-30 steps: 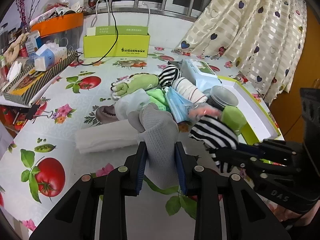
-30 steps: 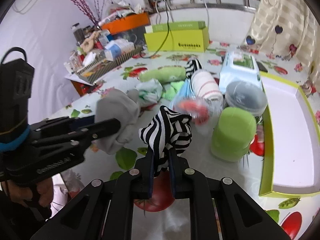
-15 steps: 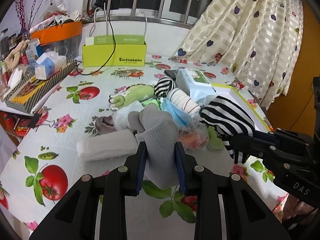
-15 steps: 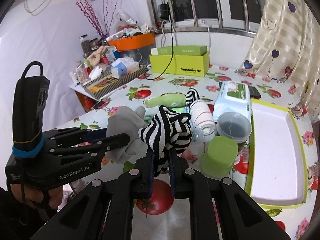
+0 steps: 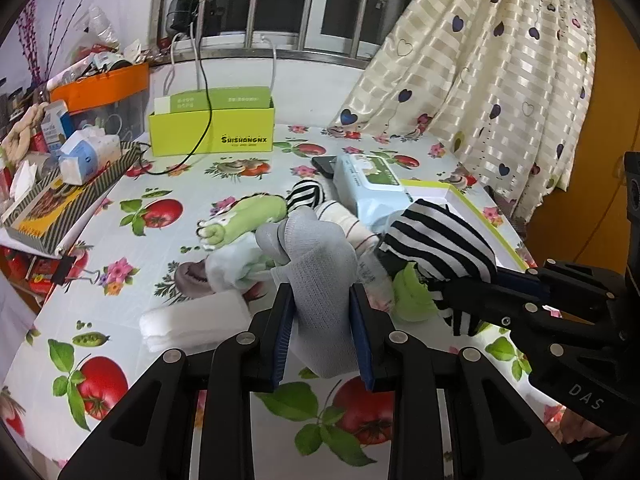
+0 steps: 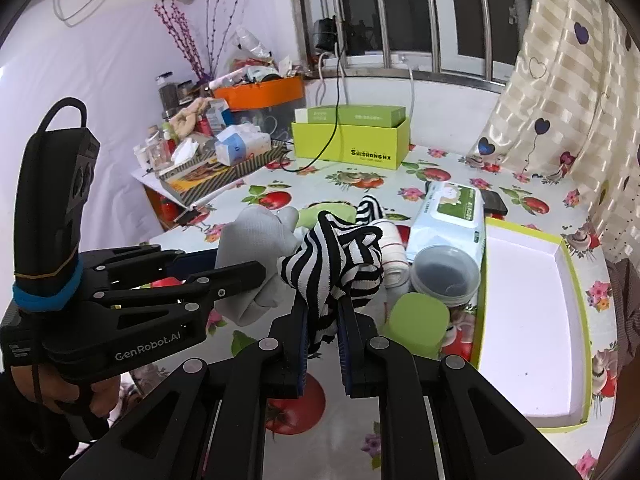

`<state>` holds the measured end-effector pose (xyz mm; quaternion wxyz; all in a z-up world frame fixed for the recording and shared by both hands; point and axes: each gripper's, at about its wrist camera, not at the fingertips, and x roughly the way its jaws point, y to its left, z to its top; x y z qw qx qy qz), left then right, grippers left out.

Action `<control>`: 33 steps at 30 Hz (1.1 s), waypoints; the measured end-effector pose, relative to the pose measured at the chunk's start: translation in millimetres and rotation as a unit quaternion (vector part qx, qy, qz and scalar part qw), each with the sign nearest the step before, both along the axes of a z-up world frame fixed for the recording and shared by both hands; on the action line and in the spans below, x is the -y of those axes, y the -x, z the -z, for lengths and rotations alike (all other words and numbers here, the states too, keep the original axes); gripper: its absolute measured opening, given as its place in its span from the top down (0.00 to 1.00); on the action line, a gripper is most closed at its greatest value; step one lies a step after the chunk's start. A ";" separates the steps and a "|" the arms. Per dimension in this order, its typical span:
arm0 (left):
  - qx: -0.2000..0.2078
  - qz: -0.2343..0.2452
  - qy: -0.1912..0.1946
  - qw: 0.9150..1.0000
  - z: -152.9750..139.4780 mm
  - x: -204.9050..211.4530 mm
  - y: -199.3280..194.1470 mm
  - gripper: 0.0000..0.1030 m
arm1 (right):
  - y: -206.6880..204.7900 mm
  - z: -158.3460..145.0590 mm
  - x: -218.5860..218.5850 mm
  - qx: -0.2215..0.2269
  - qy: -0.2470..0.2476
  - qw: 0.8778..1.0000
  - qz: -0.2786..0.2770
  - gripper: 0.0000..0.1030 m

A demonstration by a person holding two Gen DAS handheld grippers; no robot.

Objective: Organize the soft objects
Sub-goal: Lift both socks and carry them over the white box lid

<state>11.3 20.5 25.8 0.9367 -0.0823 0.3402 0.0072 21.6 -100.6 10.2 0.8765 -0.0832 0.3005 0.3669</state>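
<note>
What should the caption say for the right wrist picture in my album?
Right hand-held gripper pinches a striped sock above the fruit-print tablecloth, beside the left hand-held gripper holding a grey sock.

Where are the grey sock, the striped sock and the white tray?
grey sock point(image 5: 320, 280), left wrist view, its bunched middle above the pads.
striped sock point(image 6: 336, 260), right wrist view, its folded top.
white tray point(image 6: 528, 320), right wrist view, its bare floor.

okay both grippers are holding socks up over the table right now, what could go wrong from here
1. The left gripper pinches only the middle of the grey sock; its loose end hangs low and could drag the folded white cloth.
2. The right gripper holds the striped sock by a thin bunch, so it may slip out.
3. Heading to the white tray, the dangling sock could tip the green cup.
</note>
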 end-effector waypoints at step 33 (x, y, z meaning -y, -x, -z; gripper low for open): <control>0.015 0.118 -0.031 0.992 -27.1 122.3 -74.2 0.72 | -52.2 2.2 117.1 0.002 -0.018 0.993 0.113 0.88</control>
